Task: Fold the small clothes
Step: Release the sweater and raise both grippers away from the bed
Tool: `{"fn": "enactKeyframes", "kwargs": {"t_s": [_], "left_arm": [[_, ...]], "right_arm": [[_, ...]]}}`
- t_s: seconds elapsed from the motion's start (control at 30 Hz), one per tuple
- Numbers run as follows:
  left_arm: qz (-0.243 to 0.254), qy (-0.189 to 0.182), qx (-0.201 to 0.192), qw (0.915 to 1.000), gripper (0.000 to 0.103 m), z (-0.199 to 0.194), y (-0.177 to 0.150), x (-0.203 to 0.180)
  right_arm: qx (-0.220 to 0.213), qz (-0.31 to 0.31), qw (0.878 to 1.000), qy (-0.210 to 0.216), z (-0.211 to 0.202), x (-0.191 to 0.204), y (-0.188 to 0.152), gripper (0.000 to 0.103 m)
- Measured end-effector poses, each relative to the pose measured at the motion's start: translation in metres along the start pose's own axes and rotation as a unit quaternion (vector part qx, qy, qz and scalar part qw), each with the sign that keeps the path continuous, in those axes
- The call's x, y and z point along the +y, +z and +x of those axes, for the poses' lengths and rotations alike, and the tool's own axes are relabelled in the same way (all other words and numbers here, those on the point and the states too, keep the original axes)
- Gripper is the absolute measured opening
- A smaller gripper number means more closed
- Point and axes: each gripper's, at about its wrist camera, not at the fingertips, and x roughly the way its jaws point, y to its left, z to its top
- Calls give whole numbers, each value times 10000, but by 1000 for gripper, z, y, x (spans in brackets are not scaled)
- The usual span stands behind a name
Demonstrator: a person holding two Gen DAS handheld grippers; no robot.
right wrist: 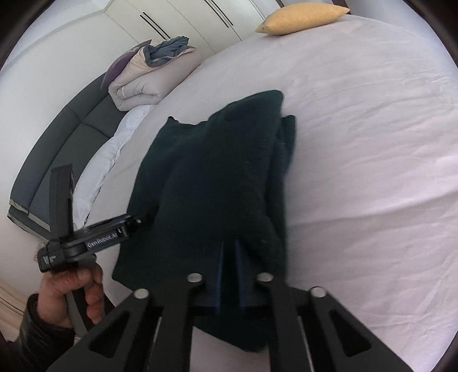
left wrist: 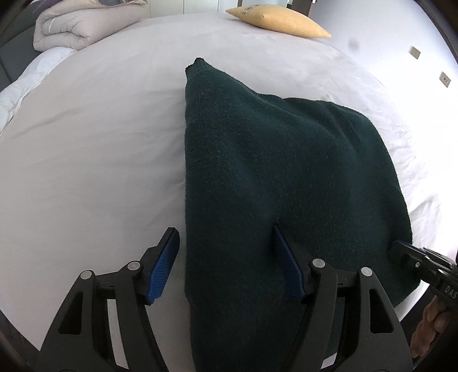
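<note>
Dark green knitwear (left wrist: 286, 177) was spread on the pale bedsheet (left wrist: 100, 143), partly folded over itself, with its near edge cut off by the bottom of both views. In the left wrist view, the left gripper (left wrist: 226, 246) was seen with its jaws spread: one blue pad lay on the bare sheet just beside the garment's left edge, the other rested on the knit, so the edge lay between them without being pinched. In the right wrist view, the right gripper (right wrist: 229, 251) was seen with its jaws pressed together on a raised fold of the garment; the fingertips were largely buried in the dark, blurred fabric, and the exact layer caught could not be made out. The person's left hand (right wrist: 77, 289) was seen around the left tool's handle, the sleeve cut off at the frame corner. Farther off, a rolled beige duvet (right wrist: 148, 83) lay at the bed's edge, and a yellow pillow (right wrist: 303, 17) at the far end.
</note>
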Motion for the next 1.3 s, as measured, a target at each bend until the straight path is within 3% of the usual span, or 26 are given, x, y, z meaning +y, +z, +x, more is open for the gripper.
{"fn": "enactKeyframes", "kwargs": {"t_s": [0.1, 0.17, 0.2, 0.23, 0.3, 0.37, 0.43, 0.47, 0.57, 0.63, 0.7, 0.77, 0.83, 0.9, 0.97, 1.13, 1.3], "left_arm": [[-134, -136, -83, 9998, 67, -8, -2, 3], [-229, -199, -247, 9992, 67, -24, -7, 4], [-234, -196, -393, 9988, 67, -32, -10, 4], [-230, -152, -578, 9979, 67, -43, -13, 4], [-230, 30, -1100, 9937, 68, -70, -21, 6], [-213, 365, -1816, 9825, 86, -106, -35, 2], [-183, 656, -2387, 9687, 101, -134, -49, -3], [-134, 910, -2775, 9563, 103, -152, -56, -9], [126, 1313, -3259, 9362, 103, -185, -67, -24], [275, 1430, -3466, 9266, 103, -202, -71, -32], [227, 1388, -3586, 9228, 103, -218, -80, -39], [90, 1346, -3554, 9249, 103, -226, -85, -37], [69, 1126, -3366, 9349, 103, -228, -89, -36], [-48, 1190, -3123, 9425, 103, -221, -91, -33], [-114, 1326, -2822, 9501, 103, -216, -98, -28], [-278, 1043, -2141, 9708, 103, -188, -95, -18], [-245, 979, -1847, 9776, 103, -164, -94, -16]], "right_arm": [[-88, 50, 9999, -44, -15, -5, -6, 3], [-238, -19, 9996, -125, -30, -7, -8, 15], [-339, -89, 9992, -186, -39, -5, -10, 32], [-481, -172, 9979, -405, -48, -5, -9, 57], [-895, -366, 9915, -874, -69, 1, -12, 65], [-1274, -552, 9844, -1076, -89, 8, -12, 66], [-1635, -670, 9761, -1268, -105, 18, -11, 77], [-1802, -722, 9717, -1348, -112, 23, -11, 81], [-2463, -913, 9531, -1506, -135, 43, -18, 102], [-2844, -1054, 9401, -1553, -145, 58, -21, 103], [-3048, -1239, 9283, -1729, -153, 71, -24, 103], [-3139, -1455, 9192, -1880, -161, 84, -26, 103], [-3217, -1484, 9147, -1944, -168, 91, -30, 103], [-3237, -1476, 9141, -1945, -175, 96, -35, 103], [-3097, -1515, 9174, -1988, -173, 102, -37, 103], [-2627, -1418, 9254, -2333, -159, 107, -43, 103], [-2310, -1209, 9372, -2315, -151, 105, -54, 103]]}}
